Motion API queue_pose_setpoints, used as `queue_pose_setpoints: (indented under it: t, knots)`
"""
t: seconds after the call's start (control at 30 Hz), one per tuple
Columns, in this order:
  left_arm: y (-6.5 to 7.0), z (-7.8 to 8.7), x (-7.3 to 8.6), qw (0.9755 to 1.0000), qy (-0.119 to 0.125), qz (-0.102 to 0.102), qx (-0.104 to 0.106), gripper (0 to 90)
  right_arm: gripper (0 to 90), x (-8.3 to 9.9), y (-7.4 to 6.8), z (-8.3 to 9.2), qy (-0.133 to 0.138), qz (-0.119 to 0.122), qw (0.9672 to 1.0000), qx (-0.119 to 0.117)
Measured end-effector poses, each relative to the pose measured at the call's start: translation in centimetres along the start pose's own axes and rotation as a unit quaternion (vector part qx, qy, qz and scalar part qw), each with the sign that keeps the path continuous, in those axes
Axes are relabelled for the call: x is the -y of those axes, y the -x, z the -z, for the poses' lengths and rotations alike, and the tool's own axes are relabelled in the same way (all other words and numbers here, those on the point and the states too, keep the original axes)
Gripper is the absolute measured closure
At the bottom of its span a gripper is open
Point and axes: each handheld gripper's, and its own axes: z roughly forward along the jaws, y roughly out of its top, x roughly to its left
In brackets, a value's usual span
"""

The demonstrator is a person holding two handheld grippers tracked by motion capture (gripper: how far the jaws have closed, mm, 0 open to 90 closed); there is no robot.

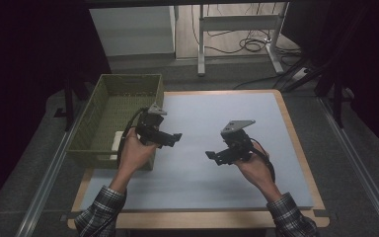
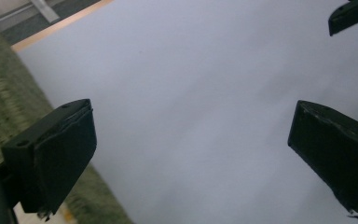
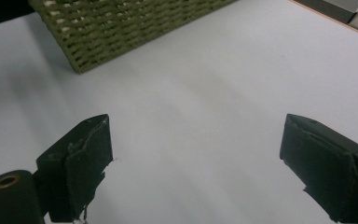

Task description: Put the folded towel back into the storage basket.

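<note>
So both tongs are empty right now. The left tongs (image 1: 170, 138) sit just beside the near corner of the green woven basket (image 1: 128, 84), jaws spread wide, and in the left gripper view it's plain pale desk (image 2: 191, 93) between them. The right tongs (image 1: 213, 157) hover over the middle of the desk, also wide open with nothing in them. The two point roughly at each other.

The only loose thing I can spot is a pale whitish block (image 1: 115, 143) lying inside the basket, at its near end against the wall on the desk side, half hidden by the left hand (image 1: 137, 150). It's hard to read, but what shows is a narrow strip whose long axis seems to run along the basket's length, so front to back, not across. I can't tell which end is which.

What could go wrong, as I see it:
- The left hand is really close to the basket wall. A careless swing could knock or drag the basket toward the desk's edge, since it looks light.
- Reaching for the block means going over the rim, and the jaws could catch on the weave.
- With the block tucked against the wall, one jaw may not fit on that side, and a grip across the wrong axis could just slide off.
</note>
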Motion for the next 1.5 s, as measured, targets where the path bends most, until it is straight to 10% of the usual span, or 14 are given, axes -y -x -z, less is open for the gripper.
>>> queue_pose_setpoints:
  t: [0.67, 1.5]
  knots:
    - [6.6, -4.5, 4.3, 0.9979, 0.014, -0.052, 0.037, 0.3, 7.0, 7.9, 2.2, 4.1, -0.003, -0.021, 0.9989, 0.041]
    - [7.6, -8.1, 10.6, 0.9974, -0.037, -0.048, 0.040, 0.0, 4.0, 14.0, 2.2, 2.3, -0.035, -0.021, 0.9987, 0.030]
